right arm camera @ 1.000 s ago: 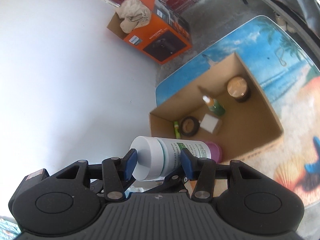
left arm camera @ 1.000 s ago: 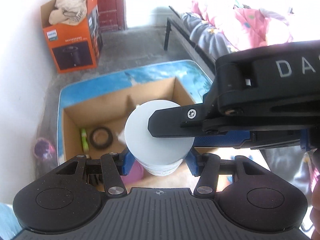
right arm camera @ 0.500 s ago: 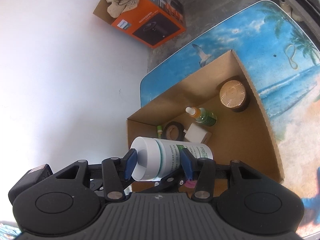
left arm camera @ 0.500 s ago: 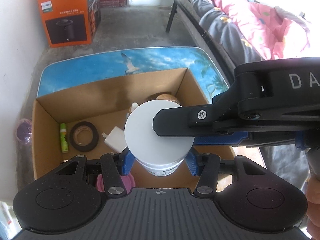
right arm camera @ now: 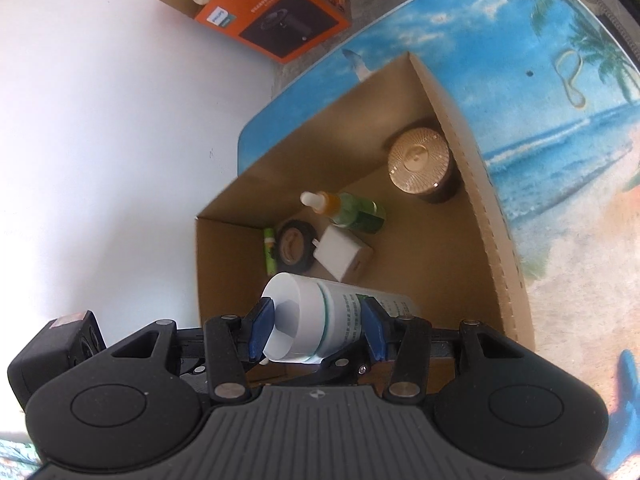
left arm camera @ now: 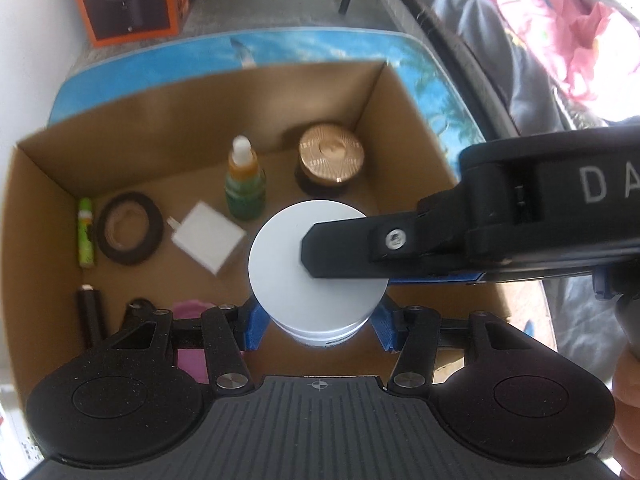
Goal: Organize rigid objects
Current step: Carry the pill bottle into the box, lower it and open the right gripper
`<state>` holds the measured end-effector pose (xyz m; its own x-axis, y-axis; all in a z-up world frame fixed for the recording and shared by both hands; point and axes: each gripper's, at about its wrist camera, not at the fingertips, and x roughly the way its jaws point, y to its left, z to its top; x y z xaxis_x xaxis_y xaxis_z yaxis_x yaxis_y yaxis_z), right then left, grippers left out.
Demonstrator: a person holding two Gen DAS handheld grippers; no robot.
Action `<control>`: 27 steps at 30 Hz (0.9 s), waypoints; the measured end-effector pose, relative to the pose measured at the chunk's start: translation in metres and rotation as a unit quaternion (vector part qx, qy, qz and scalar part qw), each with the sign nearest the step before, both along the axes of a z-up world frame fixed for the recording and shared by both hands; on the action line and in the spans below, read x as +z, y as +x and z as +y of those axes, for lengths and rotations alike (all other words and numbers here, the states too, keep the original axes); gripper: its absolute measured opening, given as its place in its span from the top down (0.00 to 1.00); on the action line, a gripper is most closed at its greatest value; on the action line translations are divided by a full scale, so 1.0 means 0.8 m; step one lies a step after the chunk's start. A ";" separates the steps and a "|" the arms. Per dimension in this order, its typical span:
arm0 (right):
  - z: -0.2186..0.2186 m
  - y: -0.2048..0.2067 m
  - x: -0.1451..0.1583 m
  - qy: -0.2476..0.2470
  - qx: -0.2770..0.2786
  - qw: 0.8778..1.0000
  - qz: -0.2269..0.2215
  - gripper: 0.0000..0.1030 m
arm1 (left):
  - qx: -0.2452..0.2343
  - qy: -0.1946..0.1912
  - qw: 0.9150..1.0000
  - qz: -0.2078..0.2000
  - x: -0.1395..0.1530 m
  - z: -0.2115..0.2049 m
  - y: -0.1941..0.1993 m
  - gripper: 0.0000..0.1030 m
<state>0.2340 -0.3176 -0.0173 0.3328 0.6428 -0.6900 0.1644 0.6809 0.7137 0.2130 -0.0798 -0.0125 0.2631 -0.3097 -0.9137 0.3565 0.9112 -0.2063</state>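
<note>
Both grippers lowered w/ bottle (left arm camera: 318, 268) toward box (left arm camera: 404, 112); axis upright, cap up.

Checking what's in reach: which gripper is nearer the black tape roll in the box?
Left. The left gripper holds the white bottle right of the tape roll; the right gripper enters from farther right.

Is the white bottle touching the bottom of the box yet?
Cannot tell. Both grippers clamp the white bottle over the box, but in each view the bottle's lower end is hidden, so no gap or contact shows.
</note>
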 end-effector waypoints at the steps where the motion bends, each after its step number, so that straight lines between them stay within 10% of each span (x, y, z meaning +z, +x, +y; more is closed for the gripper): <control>1: 0.001 0.000 -0.004 -0.004 0.002 1.000 0.003 0.50 | 0.002 0.001 1.000 0.006 -0.005 -0.002 0.000 0.49; 27: -0.022 -0.009 -0.004 -0.077 -0.009 0.996 -0.047 0.50 | -0.019 -0.002 0.999 -0.051 -0.021 -0.029 -0.027 0.40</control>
<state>0.2267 -0.3351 -0.0202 0.4106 0.5248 -0.7456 0.1157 0.7811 0.6136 0.1916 -0.1029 -0.0293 0.3419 -0.3248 -0.8818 0.4102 0.8958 -0.1709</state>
